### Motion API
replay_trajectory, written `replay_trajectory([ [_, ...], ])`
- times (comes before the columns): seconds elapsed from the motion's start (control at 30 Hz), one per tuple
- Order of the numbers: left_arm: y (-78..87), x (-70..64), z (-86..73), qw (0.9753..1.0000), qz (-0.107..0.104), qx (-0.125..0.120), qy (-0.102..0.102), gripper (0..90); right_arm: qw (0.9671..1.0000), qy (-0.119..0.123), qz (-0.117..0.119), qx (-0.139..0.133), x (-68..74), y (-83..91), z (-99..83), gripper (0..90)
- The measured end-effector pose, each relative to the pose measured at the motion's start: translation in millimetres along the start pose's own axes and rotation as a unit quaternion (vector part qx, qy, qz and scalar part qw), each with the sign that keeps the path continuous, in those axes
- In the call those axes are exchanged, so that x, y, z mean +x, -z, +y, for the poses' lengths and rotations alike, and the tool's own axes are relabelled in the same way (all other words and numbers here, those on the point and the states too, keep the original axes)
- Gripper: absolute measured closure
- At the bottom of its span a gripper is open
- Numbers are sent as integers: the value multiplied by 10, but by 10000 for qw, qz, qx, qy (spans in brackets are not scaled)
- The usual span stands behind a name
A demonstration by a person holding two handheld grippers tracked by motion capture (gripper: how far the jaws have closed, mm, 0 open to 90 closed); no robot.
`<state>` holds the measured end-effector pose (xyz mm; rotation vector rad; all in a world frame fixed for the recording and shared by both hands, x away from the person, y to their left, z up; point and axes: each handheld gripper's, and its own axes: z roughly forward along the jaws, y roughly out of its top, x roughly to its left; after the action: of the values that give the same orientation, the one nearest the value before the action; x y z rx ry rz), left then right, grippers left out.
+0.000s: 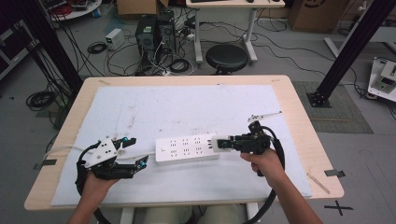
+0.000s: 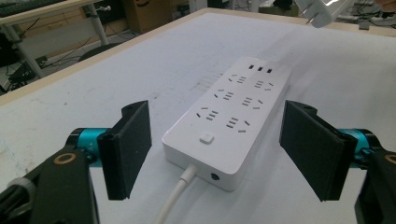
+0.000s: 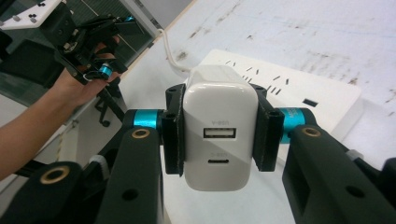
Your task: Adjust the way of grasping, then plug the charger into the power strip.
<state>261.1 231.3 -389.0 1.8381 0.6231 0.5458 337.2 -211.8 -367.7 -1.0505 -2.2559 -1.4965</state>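
Charger (image 3: 219,128) clamped in right gripper (image 3: 217,129) (above strip (image 1: 187,148))

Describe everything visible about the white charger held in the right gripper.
The charger is a small white block with rounded corners, looking like glossy plastic. Its near face carries two ports, a wider one above a small oval one. In the left gripper view its metal prongs show at the top edge. The right gripper clamps it on both sides, its black fingers pressed against it, holding it over the end of the white power strip.
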Motion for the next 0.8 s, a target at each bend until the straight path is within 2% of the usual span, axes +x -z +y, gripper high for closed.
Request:
replay_trajectory([
  [0.17, 15, -18, 1, 10000, -19, -14, 5, 252, 9999, 110, -118, 13, 10, 20, 41, 635],
  [0.27, 20, 7, 6, 10000, -14, -24, 5, 252, 9994, 232, -258, 85, 6, -2, 97, 635],
  [0.43, 27, 28, -16, 10000, 14, -76, 46, 252, 9987, 347, -353, 155, 0, -19, 165, 635],
  [0.53, 50, 36, -65, 9999, 43, -103, 108, 252, 9970, 506, -465, 355, -4, -72, 261, 635],
  [0.63, 60, 43, -88, 9999, 50, -87, 120, 252, 9959, 621, -494, 428, 5, -105, 322, 635],
  [0.8, 98, 65, -121, 9998, 99, -100, 173, 252, 9914, 879, -641, 727, 37, -193, 488, 635],
])
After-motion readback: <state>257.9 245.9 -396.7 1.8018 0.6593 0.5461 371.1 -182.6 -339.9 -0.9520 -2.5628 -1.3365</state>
